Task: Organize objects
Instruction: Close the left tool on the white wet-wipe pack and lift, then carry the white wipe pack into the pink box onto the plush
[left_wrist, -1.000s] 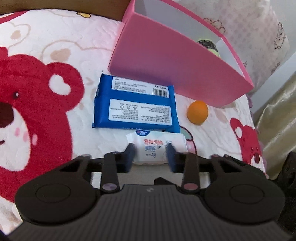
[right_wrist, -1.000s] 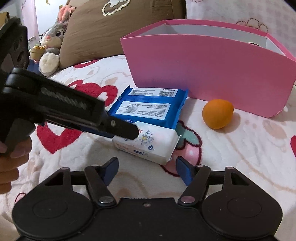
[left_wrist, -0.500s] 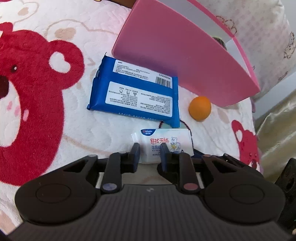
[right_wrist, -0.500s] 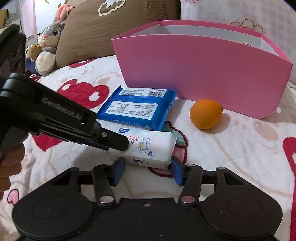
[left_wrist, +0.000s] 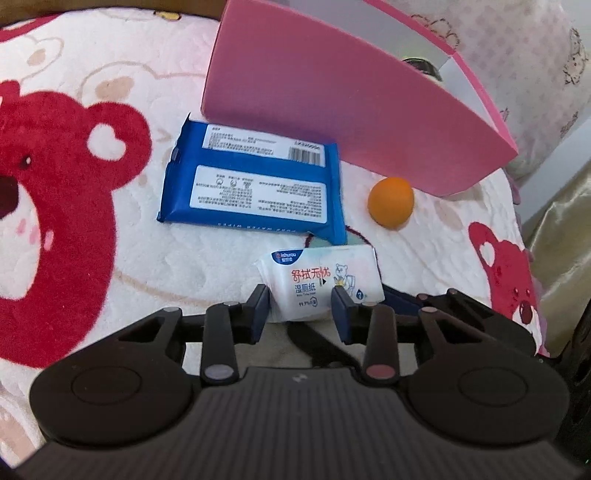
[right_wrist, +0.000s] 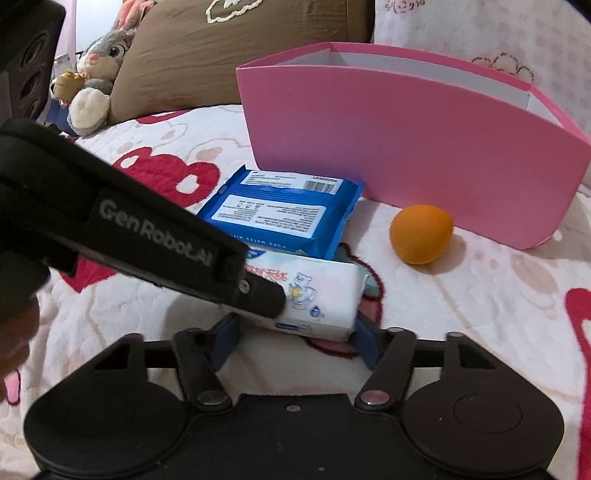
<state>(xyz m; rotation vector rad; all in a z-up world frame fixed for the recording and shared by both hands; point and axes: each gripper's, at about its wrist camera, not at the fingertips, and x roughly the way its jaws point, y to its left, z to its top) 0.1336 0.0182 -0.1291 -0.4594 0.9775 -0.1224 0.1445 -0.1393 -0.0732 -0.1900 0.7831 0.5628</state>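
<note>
surface: bear-print bedspread (left_wrist: 110, 266) | behind: brown pillow (right_wrist: 229, 55), plush rabbit (right_wrist: 98, 74) | right: gold curtain (left_wrist: 565, 236)

The left gripper (left_wrist: 300, 308) points down at a white wipes pack (left_wrist: 320, 282) lying on a bedspread (left_wrist: 110, 236) printed with red bears. Its jaws are opening, with the near end of the pack between the blue pads (left_wrist: 260, 308); the left pad sits just beside the pack's edge and the right pad overlaps its lower corner. Part of the right gripper (left_wrist: 476, 314) shows at the pack's far right end. Beyond lies a blue wipes pack (left_wrist: 255, 188), label side up, its corner near the white pack. An orange ball (left_wrist: 390, 203) rests to the right, close to the wall of a pink box (left_wrist: 332, 99).
</note>
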